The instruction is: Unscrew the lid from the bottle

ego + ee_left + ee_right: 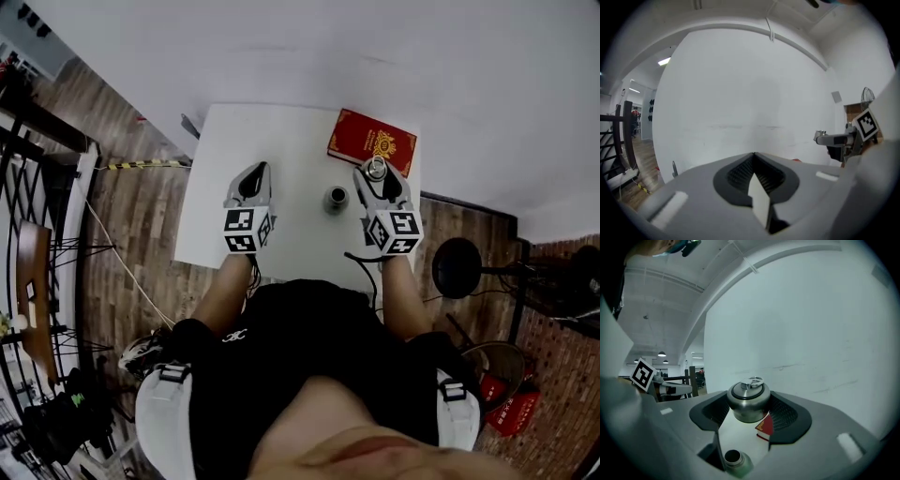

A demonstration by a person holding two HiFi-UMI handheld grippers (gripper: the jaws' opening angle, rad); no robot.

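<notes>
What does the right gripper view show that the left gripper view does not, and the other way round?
Only the right gripper view: the open bottle standing on the white table, and a close look at the metal lid clamped in the right gripper. Only the left gripper view: the left gripper with jaws shut on nothing. Both: the table, the white wall, and the other gripper, small at the side.

I note: red book (372, 142) lies flat at far right corner of my white table (281, 141); black round stool (457, 267) on wood floor (141, 216).
</notes>
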